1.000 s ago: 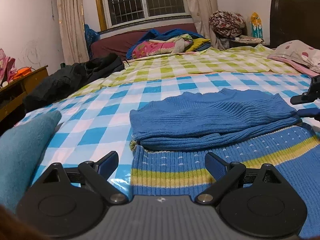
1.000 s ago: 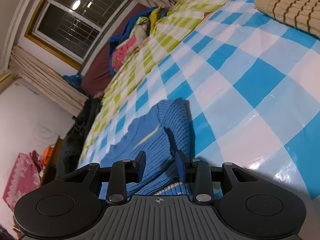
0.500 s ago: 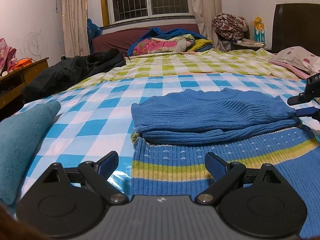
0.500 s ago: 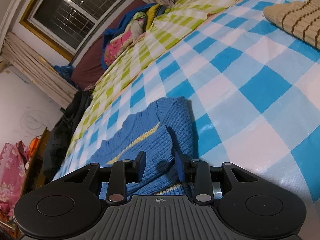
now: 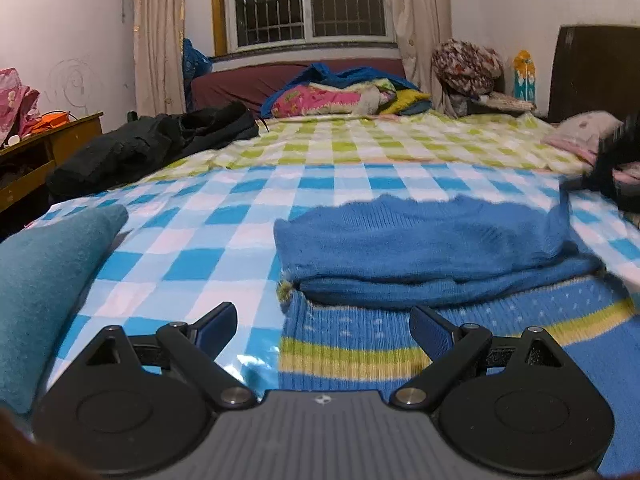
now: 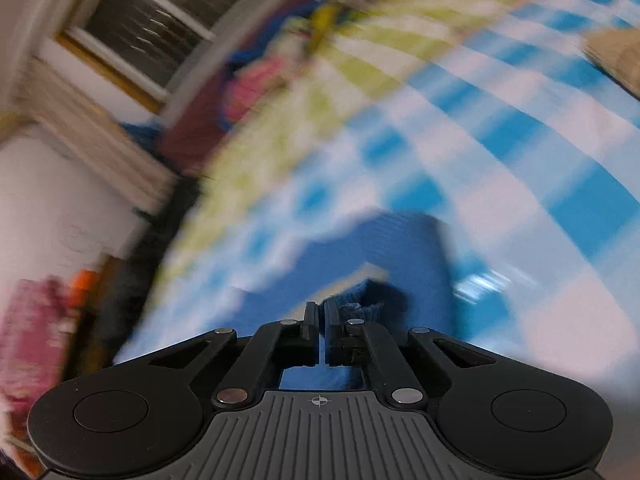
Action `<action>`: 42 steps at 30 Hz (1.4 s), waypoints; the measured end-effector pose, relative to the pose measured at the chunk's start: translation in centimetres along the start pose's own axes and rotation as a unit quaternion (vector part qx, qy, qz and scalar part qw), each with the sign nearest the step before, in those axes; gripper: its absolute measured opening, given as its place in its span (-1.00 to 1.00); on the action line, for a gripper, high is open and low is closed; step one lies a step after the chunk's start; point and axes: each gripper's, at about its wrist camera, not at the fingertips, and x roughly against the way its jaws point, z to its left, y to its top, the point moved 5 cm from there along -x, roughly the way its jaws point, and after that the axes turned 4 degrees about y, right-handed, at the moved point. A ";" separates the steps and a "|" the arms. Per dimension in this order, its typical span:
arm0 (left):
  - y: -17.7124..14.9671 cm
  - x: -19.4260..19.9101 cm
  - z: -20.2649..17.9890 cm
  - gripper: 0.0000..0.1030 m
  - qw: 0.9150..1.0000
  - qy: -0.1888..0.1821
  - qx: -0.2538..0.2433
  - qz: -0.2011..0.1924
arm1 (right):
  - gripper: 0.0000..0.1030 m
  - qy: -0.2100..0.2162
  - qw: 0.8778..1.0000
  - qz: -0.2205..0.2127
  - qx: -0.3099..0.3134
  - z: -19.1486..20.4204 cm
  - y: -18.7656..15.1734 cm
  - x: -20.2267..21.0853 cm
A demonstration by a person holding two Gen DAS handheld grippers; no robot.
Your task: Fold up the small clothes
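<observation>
A blue knit sweater with a yellow-green stripe lies partly folded on the checked bed sheet. My left gripper is open and low over the sweater's striped hem near its left corner. My right gripper is shut on the sweater's right edge and lifts it; this view is heavily blurred. The right gripper also shows as a dark blur at the right edge of the left wrist view.
A teal cloth lies at the left of the bed. A black jacket and a heap of bedding lie at the far side. A beige knit item lies to the right. A wooden desk stands left.
My right gripper has closed on the sweater's right edge and is moving fast, blurring its view. The left gripper has dropped lower toward the hem and stays open.
</observation>
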 end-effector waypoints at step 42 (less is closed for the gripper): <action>0.8 -1.0 -4.3 0.92 0.998 -0.013 -0.062 -0.007 | -0.93 -0.059 0.990 0.051 0.120 -3.7 -0.5 -2.3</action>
